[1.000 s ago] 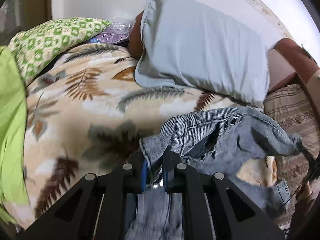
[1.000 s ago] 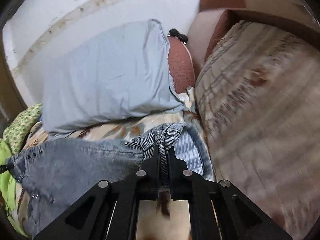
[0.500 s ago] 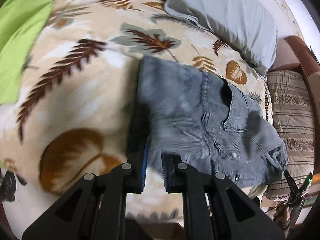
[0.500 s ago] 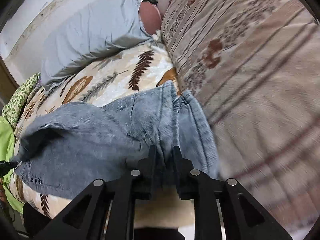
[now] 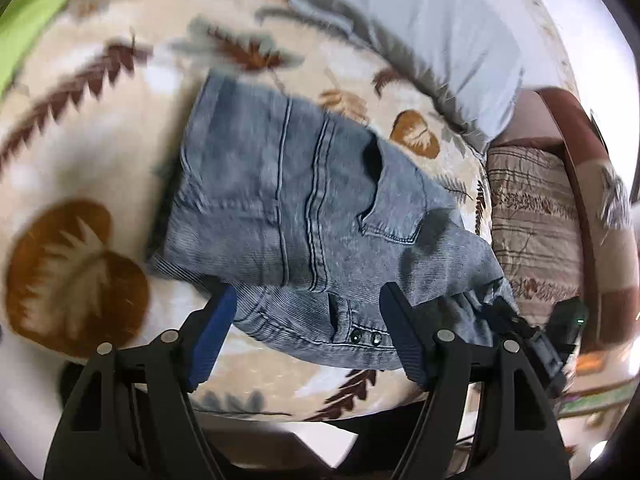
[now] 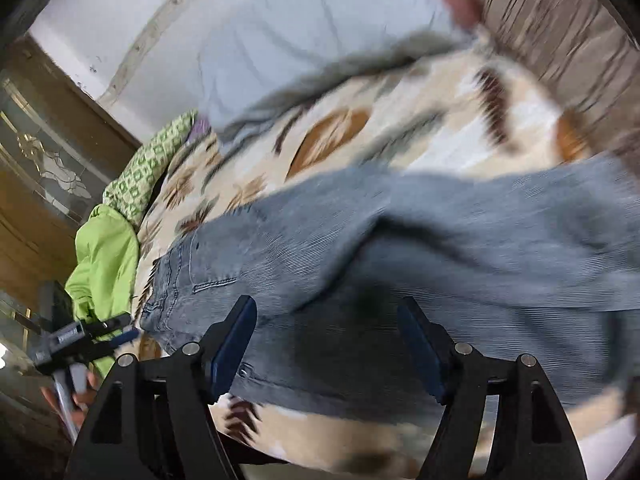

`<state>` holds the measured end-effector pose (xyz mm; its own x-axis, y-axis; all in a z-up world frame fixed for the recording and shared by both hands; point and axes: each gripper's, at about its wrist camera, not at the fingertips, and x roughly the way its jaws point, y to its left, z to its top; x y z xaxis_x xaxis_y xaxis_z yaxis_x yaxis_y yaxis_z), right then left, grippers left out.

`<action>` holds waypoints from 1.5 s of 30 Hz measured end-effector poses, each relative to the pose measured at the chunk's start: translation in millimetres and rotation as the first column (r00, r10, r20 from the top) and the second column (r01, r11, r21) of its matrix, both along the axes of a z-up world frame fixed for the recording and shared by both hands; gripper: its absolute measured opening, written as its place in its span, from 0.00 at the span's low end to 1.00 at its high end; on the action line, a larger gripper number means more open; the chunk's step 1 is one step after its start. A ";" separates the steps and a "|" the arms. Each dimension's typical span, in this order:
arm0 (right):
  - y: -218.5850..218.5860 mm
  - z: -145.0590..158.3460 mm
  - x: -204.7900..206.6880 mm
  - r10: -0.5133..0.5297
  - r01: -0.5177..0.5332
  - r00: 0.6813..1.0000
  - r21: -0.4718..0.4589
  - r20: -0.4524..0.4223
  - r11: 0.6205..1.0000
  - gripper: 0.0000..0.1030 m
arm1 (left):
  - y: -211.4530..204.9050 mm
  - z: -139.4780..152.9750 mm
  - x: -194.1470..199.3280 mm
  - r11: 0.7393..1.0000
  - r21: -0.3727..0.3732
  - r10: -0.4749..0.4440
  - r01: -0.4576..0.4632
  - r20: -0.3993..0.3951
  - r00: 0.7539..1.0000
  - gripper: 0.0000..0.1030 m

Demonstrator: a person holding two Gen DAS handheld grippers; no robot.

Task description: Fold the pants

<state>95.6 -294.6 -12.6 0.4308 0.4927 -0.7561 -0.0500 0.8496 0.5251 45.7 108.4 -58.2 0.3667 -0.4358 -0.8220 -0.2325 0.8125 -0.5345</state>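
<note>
Grey-blue denim pants (image 5: 280,200) lie folded over themselves on a cream bedspread with brown leaves (image 5: 80,140). My left gripper (image 5: 308,320) hangs just above their near edge by the waistband rivets. Its jaws are opening, the cloth lies loose below the gap, and the blue pads (image 5: 212,332) touch nothing. The right wrist view is blurred. There the pants (image 6: 480,240) stretch across the bed under my right gripper (image 6: 328,324), whose jaws are also opening and clear of the fabric.
A grey pillow (image 5: 420,40) lies at the head of the bed. A striped brown cushion (image 5: 532,220) is on the right and a lime-green cloth (image 6: 104,248) on the left. A wooden door (image 6: 48,160) stands beyond it. A hand (image 6: 76,392) shows low left.
Both grippers, shut on the pants' edge a second ago, carried it down over the rest of the pants and let go. Their jaws now stand wide and the pants lie folded.
</note>
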 end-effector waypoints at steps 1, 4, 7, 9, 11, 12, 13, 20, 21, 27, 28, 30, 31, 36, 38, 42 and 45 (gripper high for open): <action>8.5 -8.6 8.1 0.004 -0.004 1.000 0.007 -0.022 1.000 0.72 | -0.7 -5.7 1.3 1.000 -0.017 0.010 -0.010 -0.016 1.000 0.71; 20.0 -27.1 17.9 -0.020 0.021 0.998 0.023 -0.061 1.000 0.72 | -2.2 -17.6 5.3 0.999 -0.038 0.034 -0.036 -0.042 0.999 0.72; 21.2 -39.2 25.6 -0.062 0.066 0.995 0.045 -0.083 0.997 0.72 | -5.6 -21.4 13.0 0.998 -0.045 0.040 -0.043 -0.049 0.998 0.72; 19.1 -47.0 32.4 -0.094 0.101 0.991 0.062 -0.094 0.993 0.72 | -8.6 -23.4 20.2 0.998 -0.039 0.047 -0.049 -0.052 0.998 0.72; 16.1 -53.8 36.7 -0.114 0.124 0.988 0.094 -0.102 0.988 0.71 | -9.5 -24.2 27.1 0.998 -0.035 0.058 -0.060 -0.049 0.997 0.65; 16.5 -57.2 39.4 -0.117 0.128 0.988 0.107 -0.104 0.986 0.61 | -9.3 -23.7 30.1 0.997 -0.030 0.066 -0.067 -0.045 0.997 0.55; 19.1 -58.8 43.1 -0.117 0.129 0.987 0.107 -0.107 0.986 0.34 | -9.1 -22.7 33.5 0.998 -0.015 0.066 -0.067 -0.044 0.997 0.28; 28.0 -26.0 30.4 -0.057 0.059 0.998 0.163 -0.014 0.985 0.02 | 19.0 17.8 20.4 0.995 -0.032 0.095 -0.093 0.060 0.994 0.10; 29.6 -13.5 22.0 -0.036 0.033 0.999 0.162 0.016 0.986 0.02 | 21.4 23.7 15.8 0.996 -0.026 0.093 -0.091 0.078 0.993 0.10; 30.2 -10.3 -32.8 0.043 -0.040 0.999 0.171 -0.013 0.984 0.02 | 35.4 3.0 -10.7 0.995 -0.008 0.098 -0.097 0.029 0.995 0.10; 31.7 -21.3 -39.9 0.055 -0.047 0.997 0.166 -0.045 0.985 0.02 | 35.5 -9.4 -11.1 0.994 -0.007 0.106 -0.106 -0.007 0.994 0.10; 32.0 -42.6 -46.1 0.061 -0.043 0.992 0.164 -0.106 0.986 0.02 | 36.5 -27.6 -10.8 0.992 -0.010 0.122 -0.123 -0.059 0.991 0.10; 32.2 -53.0 -47.0 0.057 -0.033 0.989 0.170 -0.138 0.985 0.02 | 36.6 -33.0 -10.7 0.992 -0.004 0.128 -0.129 -0.071 0.989 0.10; 18.9 -71.4 -46.5 0.016 0.024 0.980 0.195 -0.200 0.981 0.11 | 32.4 -26.1 -9.9 0.993 0.005 0.120 -0.120 -0.051 0.991 0.11; -2.7 -57.9 -49.5 -0.052 0.081 0.985 0.175 -0.164 0.981 0.26 | 32.3 -20.7 -9.9 0.993 -0.005 0.115 -0.116 -0.034 0.993 0.12; -88.9 -33.0 -71.7 -0.327 0.338 0.940 0.138 -0.092 0.931 0.63 | 33.8 -24.8 -9.2 0.993 -0.030 0.112 -0.113 -0.040 0.993 0.20; -142.1 -33.2 -83.2 -0.472 0.485 0.874 0.142 -0.116 0.863 0.63 | 30.8 -30.9 -5.8 0.992 -0.033 0.116 -0.118 -0.062 0.991 0.22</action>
